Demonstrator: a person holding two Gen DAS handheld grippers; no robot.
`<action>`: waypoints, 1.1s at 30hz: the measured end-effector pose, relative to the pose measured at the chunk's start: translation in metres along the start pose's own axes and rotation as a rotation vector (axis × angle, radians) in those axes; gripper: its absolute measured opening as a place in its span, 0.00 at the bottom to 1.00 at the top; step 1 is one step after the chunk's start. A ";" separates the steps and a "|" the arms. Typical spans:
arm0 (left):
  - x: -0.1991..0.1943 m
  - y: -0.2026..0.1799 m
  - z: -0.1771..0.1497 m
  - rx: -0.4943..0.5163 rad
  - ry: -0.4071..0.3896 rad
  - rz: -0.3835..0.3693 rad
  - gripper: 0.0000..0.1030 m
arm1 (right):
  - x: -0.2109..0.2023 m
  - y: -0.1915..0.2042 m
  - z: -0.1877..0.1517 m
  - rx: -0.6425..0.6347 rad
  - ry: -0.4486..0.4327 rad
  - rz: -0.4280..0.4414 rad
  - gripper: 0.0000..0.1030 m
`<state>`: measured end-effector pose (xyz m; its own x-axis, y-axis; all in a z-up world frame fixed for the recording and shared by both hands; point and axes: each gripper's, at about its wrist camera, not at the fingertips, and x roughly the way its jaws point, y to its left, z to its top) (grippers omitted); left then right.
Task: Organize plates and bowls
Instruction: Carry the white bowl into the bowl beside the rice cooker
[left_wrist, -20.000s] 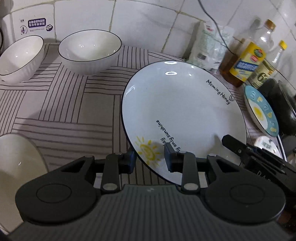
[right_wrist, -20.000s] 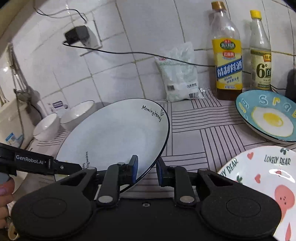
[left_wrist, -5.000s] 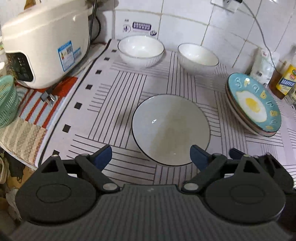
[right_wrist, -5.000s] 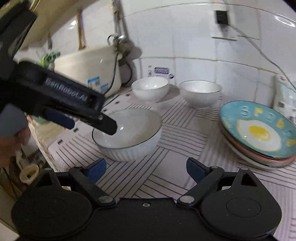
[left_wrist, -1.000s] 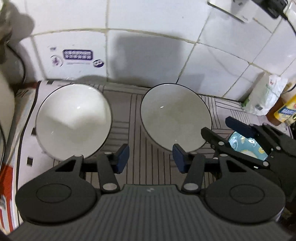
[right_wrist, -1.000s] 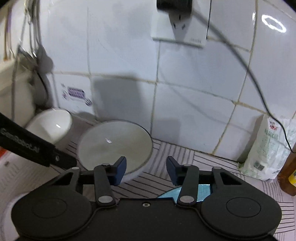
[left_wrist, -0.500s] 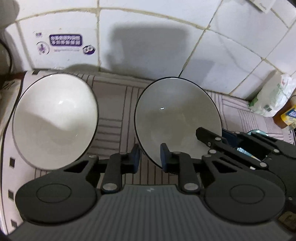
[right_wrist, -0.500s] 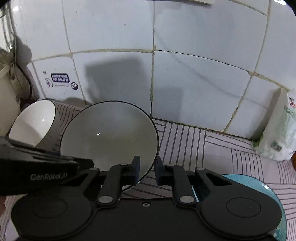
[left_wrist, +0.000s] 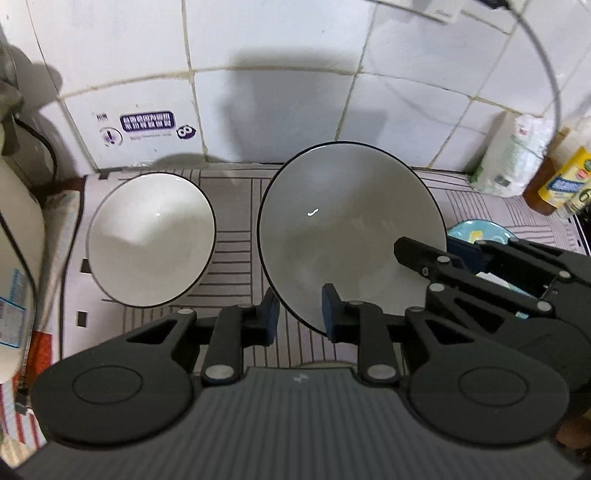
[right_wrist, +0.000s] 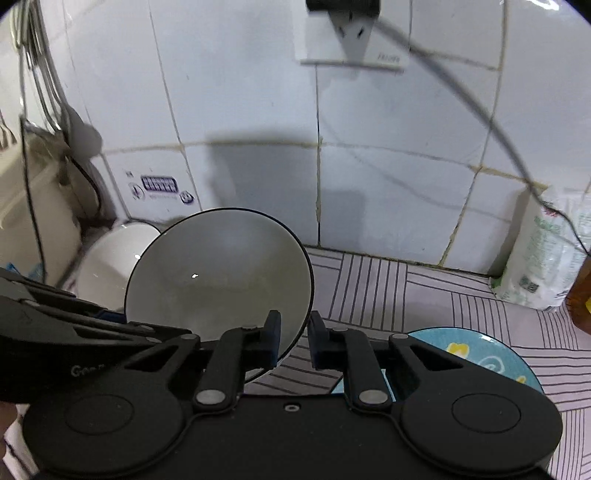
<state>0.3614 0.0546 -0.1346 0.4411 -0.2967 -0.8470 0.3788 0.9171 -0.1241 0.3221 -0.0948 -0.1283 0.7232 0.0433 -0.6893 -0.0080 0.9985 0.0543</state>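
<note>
Between both claws, bowl (left_wrist: 351, 229) now clamped and lifted.

The left gripper (left_wrist: 299, 314) points steeply down, its blue-padded black jaws just having closed on the near rim of a black-edged white ceramic bowl (left_wrist: 347, 221). The right gripper (right_wrist: 293, 338), angled down less steeply, clamps the same rim from the opposite side.

Both wrist views look steeply down at the tiled wall (left_wrist: 280, 74) from close by, left view from the left, sharing the dark-rimmed bowl (left_wrist: 351, 221) (right_wrist: 221, 273)
</note>
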 end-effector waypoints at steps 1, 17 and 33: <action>-0.006 -0.001 -0.001 0.006 -0.005 -0.002 0.22 | -0.004 0.000 0.001 0.009 -0.003 0.006 0.19; -0.066 -0.007 -0.049 0.083 0.009 -0.025 0.22 | -0.076 0.013 -0.025 0.023 0.047 0.031 0.19; -0.065 -0.003 -0.094 0.069 0.094 0.035 0.22 | -0.091 0.035 -0.073 0.057 0.075 0.093 0.19</action>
<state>0.2551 0.0966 -0.1279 0.3777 -0.2355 -0.8954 0.4207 0.9052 -0.0606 0.2054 -0.0609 -0.1160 0.6678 0.1399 -0.7310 -0.0315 0.9866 0.1600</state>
